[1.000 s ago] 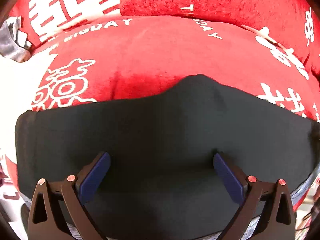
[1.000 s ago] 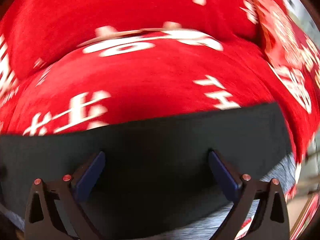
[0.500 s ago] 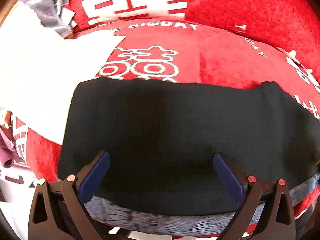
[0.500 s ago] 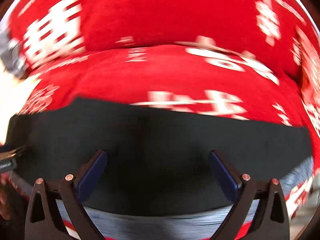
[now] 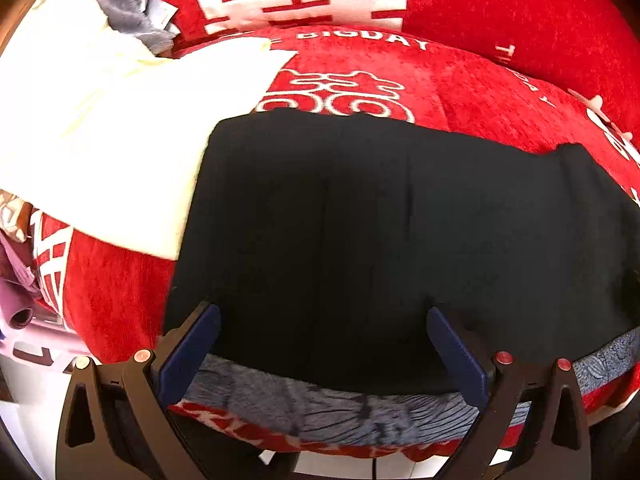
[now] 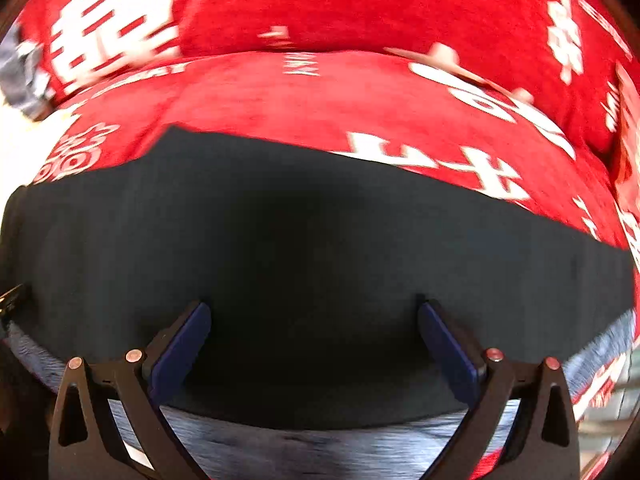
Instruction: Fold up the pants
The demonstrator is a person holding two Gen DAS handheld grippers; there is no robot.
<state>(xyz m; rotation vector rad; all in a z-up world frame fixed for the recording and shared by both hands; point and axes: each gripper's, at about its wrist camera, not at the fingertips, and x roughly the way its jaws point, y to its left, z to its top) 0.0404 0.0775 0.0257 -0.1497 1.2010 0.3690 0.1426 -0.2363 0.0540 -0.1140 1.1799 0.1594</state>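
The black pants (image 5: 380, 232) lie flat as a wide dark panel on a red sofa cushion (image 5: 460, 92) with white lettering. In the left wrist view I see their left end with its straight side edge. In the right wrist view the pants (image 6: 320, 248) stretch across the whole width. My left gripper (image 5: 322, 342) is open and empty, fingers hovering over the pants' near edge. My right gripper (image 6: 314, 340) is open and empty, likewise over the near edge. A blue-grey patterned strip (image 5: 340, 396) shows beneath the pants at the cushion front.
A cream white cloth (image 5: 112, 128) lies on the sofa left of the pants, touching their left edge. Grey fabric (image 5: 120, 4) is bunched at the far left by the red backrest (image 5: 500, 4). Purple items (image 5: 20, 292) sit past the cushion's left side.
Both grippers have pulled back and swung left, staying open. The left view now shows the pants' left end and the white cloth. The pants lie flatter than one second ago.
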